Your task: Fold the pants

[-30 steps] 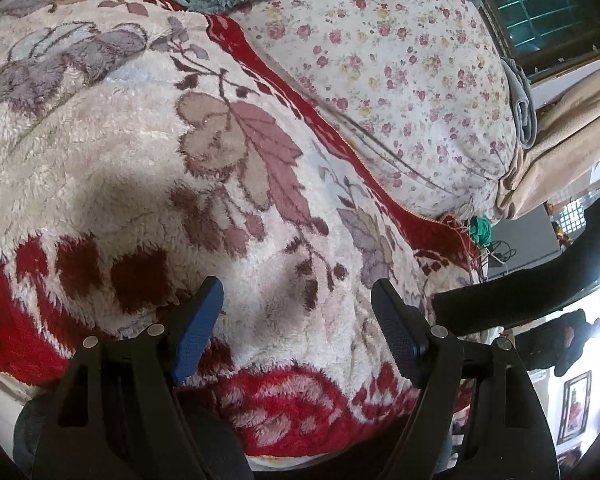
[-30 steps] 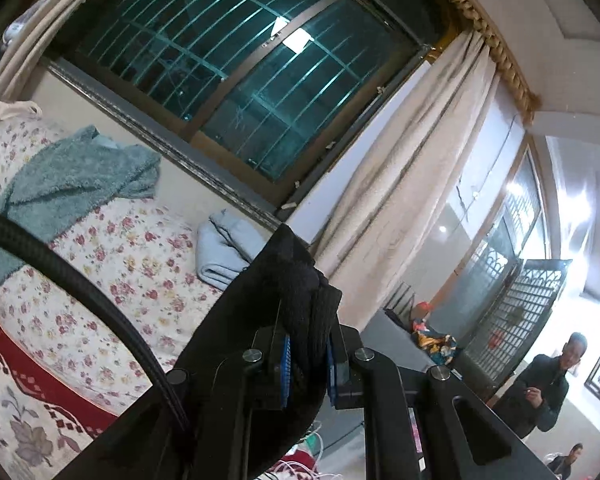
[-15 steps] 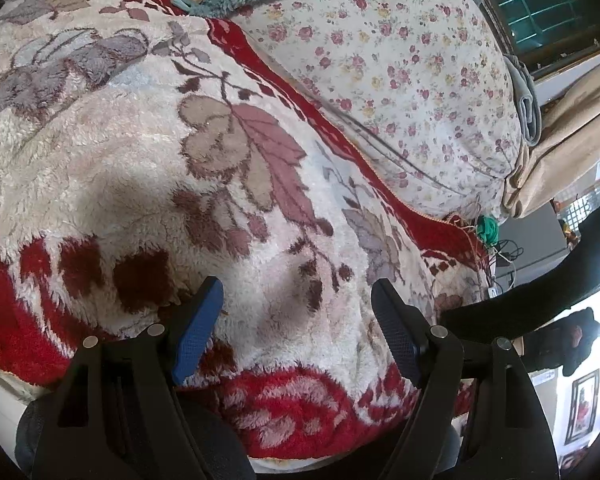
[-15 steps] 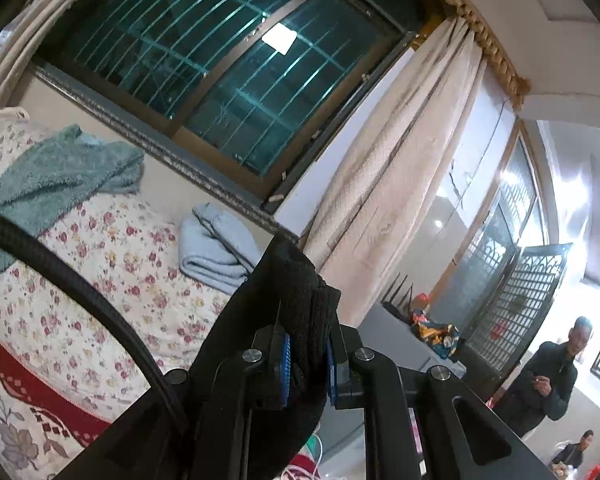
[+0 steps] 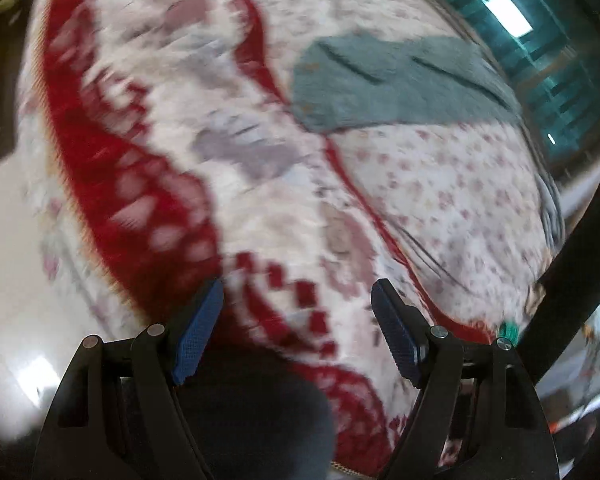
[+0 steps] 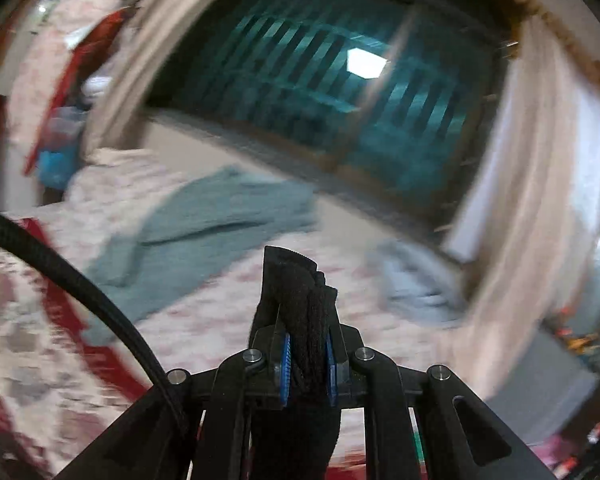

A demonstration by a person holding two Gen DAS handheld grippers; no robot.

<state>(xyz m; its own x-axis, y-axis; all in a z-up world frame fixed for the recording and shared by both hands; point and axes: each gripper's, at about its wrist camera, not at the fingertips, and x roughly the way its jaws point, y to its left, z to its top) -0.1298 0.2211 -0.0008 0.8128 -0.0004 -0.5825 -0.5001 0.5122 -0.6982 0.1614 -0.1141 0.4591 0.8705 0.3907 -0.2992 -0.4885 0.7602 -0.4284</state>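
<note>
My right gripper is shut on a bunched fold of the black pants, held up in the air above the bed. The pants also show in the left wrist view as a dark strip hanging at the right edge. My left gripper is open and empty, above the near edge of the red and white fleece blanket. Both views are motion-blurred.
A teal fluffy garment lies on the floral sheet at the far side, also in the right wrist view. A folded light blue cloth sits by the beige curtain. A barred window is behind the bed.
Both grippers have swung quickly. The left view now sits farther back and takes in the teal garment and the blanket's left edge. The right gripper still holds the pants, now aimed lower at the bed.
</note>
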